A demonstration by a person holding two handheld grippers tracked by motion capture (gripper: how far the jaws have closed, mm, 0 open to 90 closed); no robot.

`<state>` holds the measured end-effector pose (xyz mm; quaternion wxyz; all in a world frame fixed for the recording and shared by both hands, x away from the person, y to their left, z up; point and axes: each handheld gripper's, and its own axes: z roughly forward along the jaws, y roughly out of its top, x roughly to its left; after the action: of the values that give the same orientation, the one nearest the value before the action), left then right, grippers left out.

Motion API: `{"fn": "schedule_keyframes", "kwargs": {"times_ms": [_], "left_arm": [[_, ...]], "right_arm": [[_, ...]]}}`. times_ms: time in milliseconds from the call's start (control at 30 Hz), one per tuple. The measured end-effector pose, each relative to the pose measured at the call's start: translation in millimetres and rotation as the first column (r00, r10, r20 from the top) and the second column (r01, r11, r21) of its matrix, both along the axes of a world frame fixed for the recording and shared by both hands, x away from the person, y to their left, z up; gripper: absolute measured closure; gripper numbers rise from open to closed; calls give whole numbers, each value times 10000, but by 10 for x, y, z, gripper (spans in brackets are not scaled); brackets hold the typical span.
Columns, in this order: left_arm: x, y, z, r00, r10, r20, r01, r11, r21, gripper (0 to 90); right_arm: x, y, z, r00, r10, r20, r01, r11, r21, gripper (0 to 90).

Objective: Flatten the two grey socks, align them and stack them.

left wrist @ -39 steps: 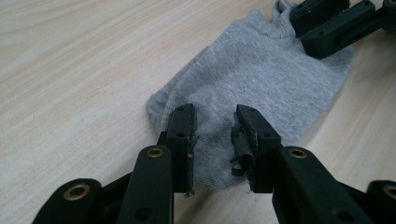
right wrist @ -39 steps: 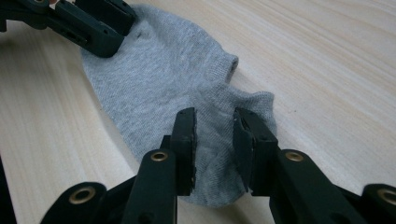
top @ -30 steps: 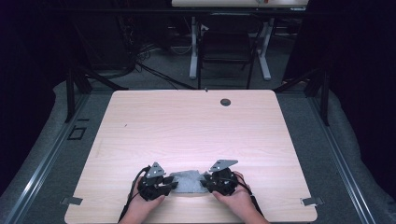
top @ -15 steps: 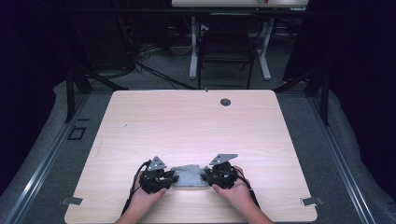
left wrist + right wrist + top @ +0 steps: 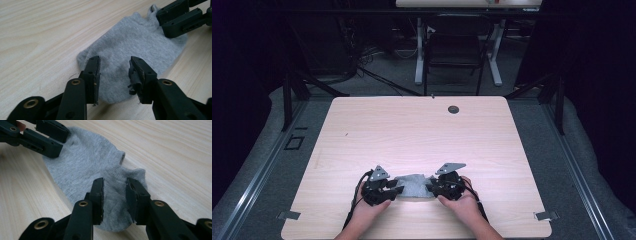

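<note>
A small grey ankle sock [image 5: 413, 184] lies flat on the wooden table [image 5: 412, 130] near its front edge. My left gripper [image 5: 396, 188] is at the sock's left end and my right gripper [image 5: 430, 188] at its right end, both pointing inward. In the left gripper view the left gripper [image 5: 113, 72] stands open, straddling the sock [image 5: 135, 42] at its rounded end, with the other gripper [image 5: 180, 17] farther off. In the right gripper view the right gripper [image 5: 114, 195] is open over the sock [image 5: 85, 165] near its cuff opening, with the left one [image 5: 40, 135] on the far end.
A round cable hole [image 5: 453, 109] sits near the table's far edge. Bare tabletop stretches beyond the sock. Behind the table stand a chair [image 5: 454, 55] and a desk's legs on a dark floor with cables.
Both hands have moved slightly forward and inward, bringing the grippers closer onto the sock's two ends. The sock lies a little farther from the front edge.
</note>
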<state>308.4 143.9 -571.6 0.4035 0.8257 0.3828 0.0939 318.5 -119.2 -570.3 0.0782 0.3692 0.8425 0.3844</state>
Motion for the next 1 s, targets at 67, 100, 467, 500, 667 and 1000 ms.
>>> {"fn": "schedule_keyframes", "kwargs": {"times_ms": [67, 100, 467, 500, 667, 1000], "left_arm": [[-7, -3, 29, 10000, 40, 69, -40, 10000, -22, 584], [-8, 2, 46, 9999, 18, 113, -18, 10000, 14, 578], [-111, 101, 211, 9990, 146, 415, -140, 9998, -146, 501], [-129, 117, 226, 9991, 131, 392, -125, 9998, -175, 498], [-218, 211, 280, 9990, 89, 440, -80, 9998, -202, 491], [-408, 357, 317, 9986, 275, 454, -257, 9989, -393, 483]], "right_arm": [[-11, 2, 21, 10000, 32, 63, -32, 10000, 15, 659], [-15, 1, 39, 9999, 46, 97, -46, 10000, 7, 647], [-120, -44, 272, 9964, 151, 829, -151, 9999, -4, 564], [-137, -49, 281, 9960, 125, 879, -128, 9999, 20, 561], [-224, -111, 336, 9952, 61, 979, -70, 9999, 94, 541], [-479, -322, 361, 9962, -214, 846, 203, 9997, 139, 533]]}}
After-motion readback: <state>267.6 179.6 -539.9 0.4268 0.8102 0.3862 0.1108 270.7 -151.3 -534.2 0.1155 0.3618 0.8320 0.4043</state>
